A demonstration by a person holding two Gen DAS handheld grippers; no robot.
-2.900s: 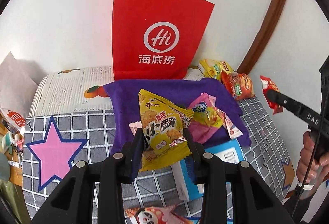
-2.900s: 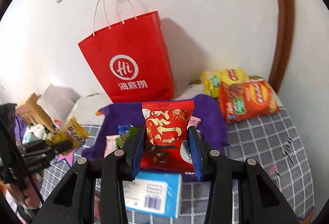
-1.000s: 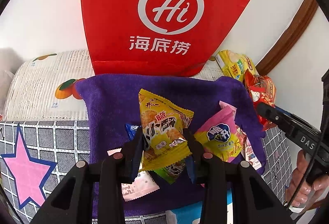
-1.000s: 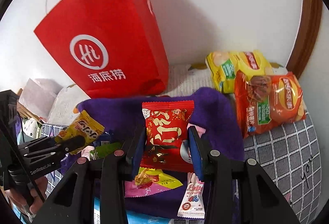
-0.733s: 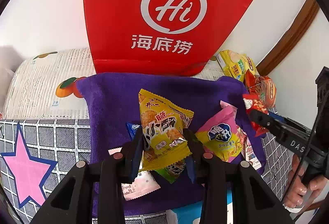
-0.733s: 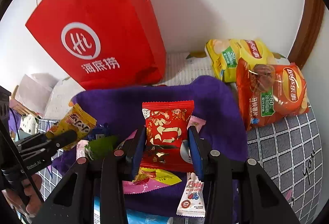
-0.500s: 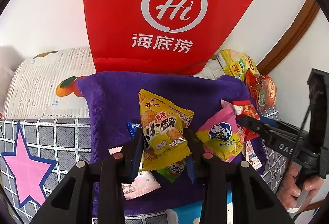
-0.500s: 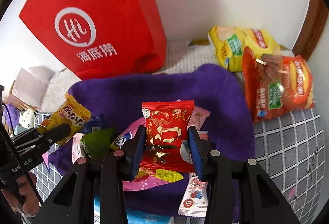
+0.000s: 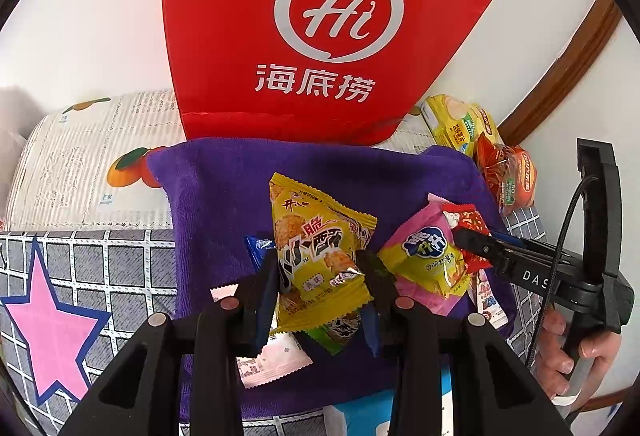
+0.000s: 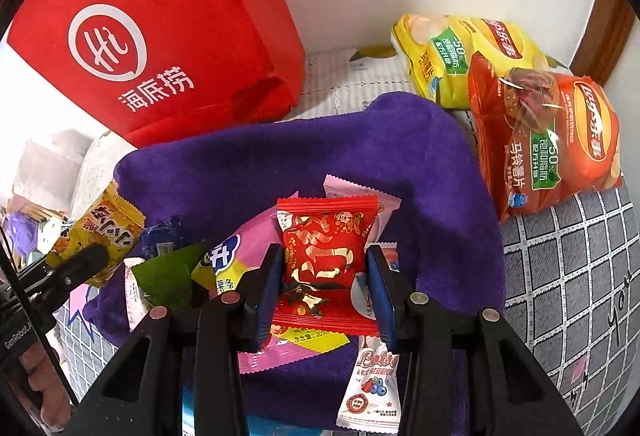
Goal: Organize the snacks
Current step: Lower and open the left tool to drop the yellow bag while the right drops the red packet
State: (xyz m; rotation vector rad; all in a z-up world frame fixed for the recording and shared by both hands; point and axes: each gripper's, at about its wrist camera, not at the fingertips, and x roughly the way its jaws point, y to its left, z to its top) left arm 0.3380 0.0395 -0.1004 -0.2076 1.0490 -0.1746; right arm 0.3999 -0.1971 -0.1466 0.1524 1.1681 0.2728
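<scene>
Two packets in play: left gripper pinches the yellow packet, right gripper pinches the red packet, both upright over the purple towel. Snack pile lies directly below the right gripper, so it looks nearer to dropping.

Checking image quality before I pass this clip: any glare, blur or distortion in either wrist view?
Left wrist view: sharp, strong fisheye bending, black corners, red paper bag evenly lit. Right wrist view: also sharp; glare on the orange chip bag and foil glints on the held red snack packet.
</scene>
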